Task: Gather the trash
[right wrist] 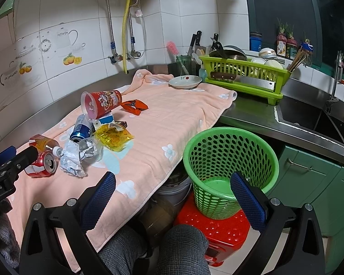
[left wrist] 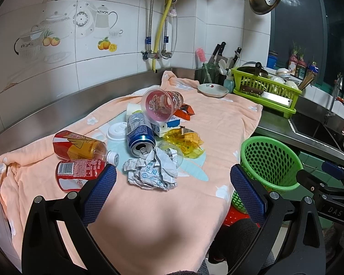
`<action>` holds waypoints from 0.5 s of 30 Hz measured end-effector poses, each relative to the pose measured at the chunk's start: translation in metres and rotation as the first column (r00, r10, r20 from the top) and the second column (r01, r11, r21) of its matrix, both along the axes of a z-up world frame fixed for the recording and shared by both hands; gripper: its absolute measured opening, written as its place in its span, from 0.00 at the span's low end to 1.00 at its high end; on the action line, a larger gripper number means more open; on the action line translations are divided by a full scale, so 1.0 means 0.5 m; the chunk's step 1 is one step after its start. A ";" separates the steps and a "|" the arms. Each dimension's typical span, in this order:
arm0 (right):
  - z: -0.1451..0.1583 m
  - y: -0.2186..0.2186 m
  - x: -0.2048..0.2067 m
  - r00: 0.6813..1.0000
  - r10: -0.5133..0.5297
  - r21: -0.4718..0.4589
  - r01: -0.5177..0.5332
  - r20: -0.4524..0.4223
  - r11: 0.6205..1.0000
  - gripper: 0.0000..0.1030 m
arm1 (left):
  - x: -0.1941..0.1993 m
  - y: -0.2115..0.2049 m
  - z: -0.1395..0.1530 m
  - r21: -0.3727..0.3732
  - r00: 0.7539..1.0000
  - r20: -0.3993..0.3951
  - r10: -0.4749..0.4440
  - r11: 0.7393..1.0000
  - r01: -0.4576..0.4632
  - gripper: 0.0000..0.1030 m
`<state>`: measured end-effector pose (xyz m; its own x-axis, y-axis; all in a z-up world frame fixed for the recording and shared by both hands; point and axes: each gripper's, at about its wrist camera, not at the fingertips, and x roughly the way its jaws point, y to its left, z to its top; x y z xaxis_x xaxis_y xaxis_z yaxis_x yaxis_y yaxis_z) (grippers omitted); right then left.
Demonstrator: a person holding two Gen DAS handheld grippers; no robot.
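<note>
Blue can lies flat, mouth toward camera

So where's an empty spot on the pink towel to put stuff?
The towel is bare between the orange wrapper, the white dish and the green basket. Also bare: the near edge, below the crumpled paper. Crowded at the left, around the blue can.

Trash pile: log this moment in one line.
left gripper: open, empty | right gripper: open, empty | trash pile: on towel | green basket: empty
</note>
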<state>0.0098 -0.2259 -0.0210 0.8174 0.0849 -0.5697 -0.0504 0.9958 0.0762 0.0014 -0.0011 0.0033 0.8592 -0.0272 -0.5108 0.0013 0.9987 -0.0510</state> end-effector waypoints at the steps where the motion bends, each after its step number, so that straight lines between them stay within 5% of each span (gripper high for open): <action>1: -0.001 0.001 0.001 1.000 0.000 0.000 0.000 0.000 1.000 0.94 | 0.000 0.000 0.001 0.000 1.000 0.001 0.001 1.000 -0.001 0.95; 15: -0.002 0.007 0.006 1.000 0.006 -0.002 -0.006 -0.001 1.000 0.94 | 0.003 0.003 0.004 0.001 1.000 0.004 0.002 1.000 -0.002 0.95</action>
